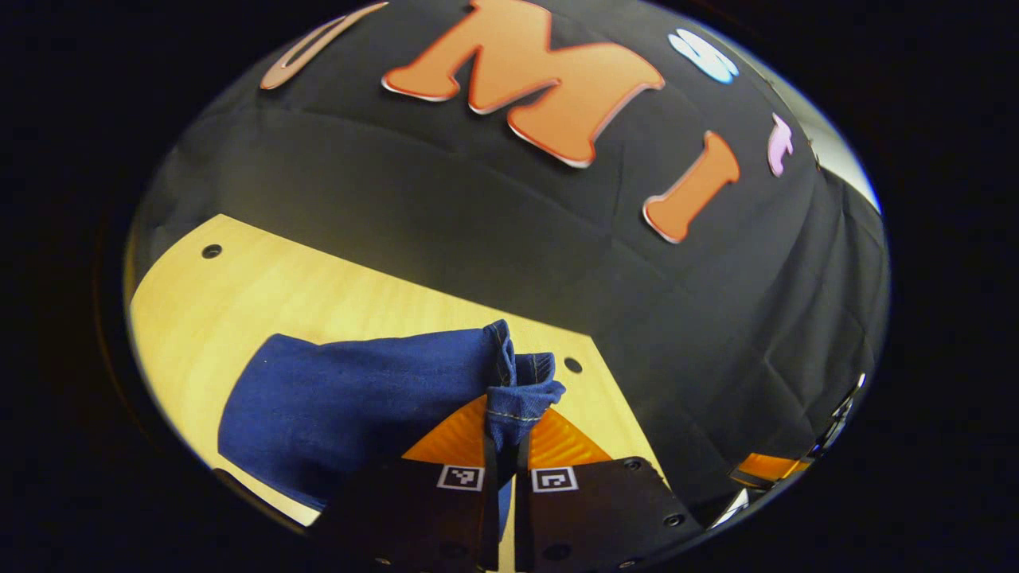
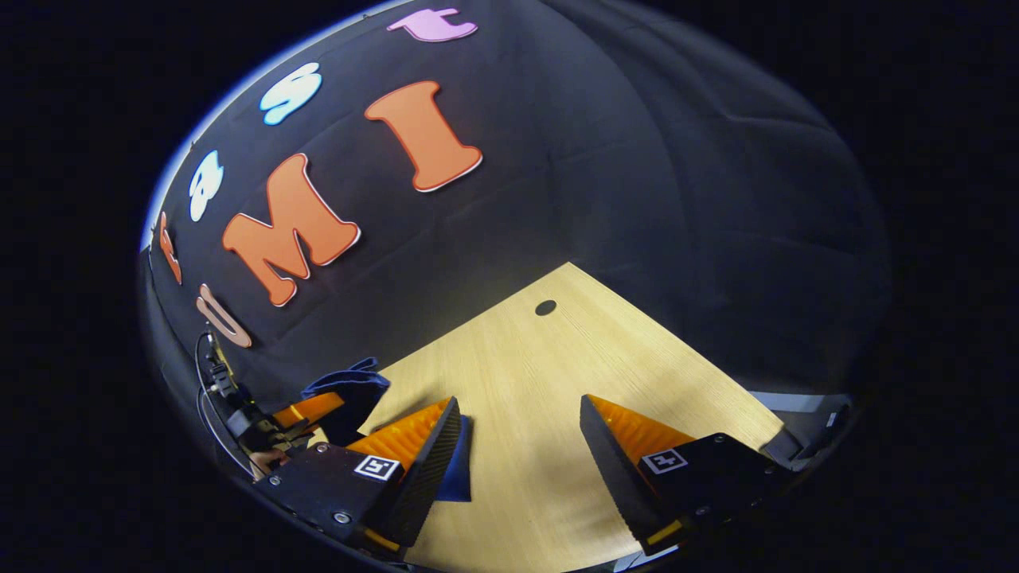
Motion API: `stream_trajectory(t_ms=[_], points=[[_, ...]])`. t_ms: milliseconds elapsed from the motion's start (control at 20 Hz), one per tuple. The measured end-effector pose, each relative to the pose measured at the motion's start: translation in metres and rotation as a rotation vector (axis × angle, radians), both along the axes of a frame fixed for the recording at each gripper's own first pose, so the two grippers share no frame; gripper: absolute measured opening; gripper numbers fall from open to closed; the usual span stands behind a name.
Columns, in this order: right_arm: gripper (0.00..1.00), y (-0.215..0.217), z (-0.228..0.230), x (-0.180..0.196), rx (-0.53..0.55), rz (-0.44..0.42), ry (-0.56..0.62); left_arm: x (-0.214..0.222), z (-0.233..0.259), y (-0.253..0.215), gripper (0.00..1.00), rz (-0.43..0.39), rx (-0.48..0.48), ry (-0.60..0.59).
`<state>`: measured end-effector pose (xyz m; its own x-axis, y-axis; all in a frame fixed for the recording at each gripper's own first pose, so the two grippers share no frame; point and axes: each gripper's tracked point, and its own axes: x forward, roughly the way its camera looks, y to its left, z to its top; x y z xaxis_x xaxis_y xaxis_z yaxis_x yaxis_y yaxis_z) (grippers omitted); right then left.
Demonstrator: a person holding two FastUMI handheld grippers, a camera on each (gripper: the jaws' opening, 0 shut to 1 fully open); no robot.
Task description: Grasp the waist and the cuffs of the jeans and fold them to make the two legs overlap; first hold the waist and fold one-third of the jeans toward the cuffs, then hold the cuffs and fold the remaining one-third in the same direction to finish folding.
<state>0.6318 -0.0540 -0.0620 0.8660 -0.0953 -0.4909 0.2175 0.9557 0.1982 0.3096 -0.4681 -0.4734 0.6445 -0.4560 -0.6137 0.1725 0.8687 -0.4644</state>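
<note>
Jeans (image 1: 358,398) pinched in left gripper (image 1: 506,446); right gripper (image 2: 521,422) agape.

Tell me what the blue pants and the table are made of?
The pants look like denim: dark blue, matte cloth with light stitching along the hem. The table looks like pale wood or a wood-look board, smooth, with fine grain lines; which one is hard to tell.

Bare surface (image 2: 549,374) ahead of right gripper (image 2: 521,434), between its spread fingers (image 2: 434,450). Jeans (image 1: 358,398) bunch left of that gap, beside left gripper (image 1: 507,434). Booth wall (image 2: 605,183) closes off surface's far edge.
</note>
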Motion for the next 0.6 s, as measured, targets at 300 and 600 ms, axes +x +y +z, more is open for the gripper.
stream_trajectory(t_ms=[300,600], points=[[0.95,-0.026,-0.021,-0.024,0.010,-0.050,0.047,-0.044,-0.068,-0.034,0.07,-0.123,0.163,0.074],[0.95,-0.018,-0.016,-0.032,-0.106,-0.010,0.054,-0.072,-0.093,-0.037,0.71,-0.154,0.279,0.081]])
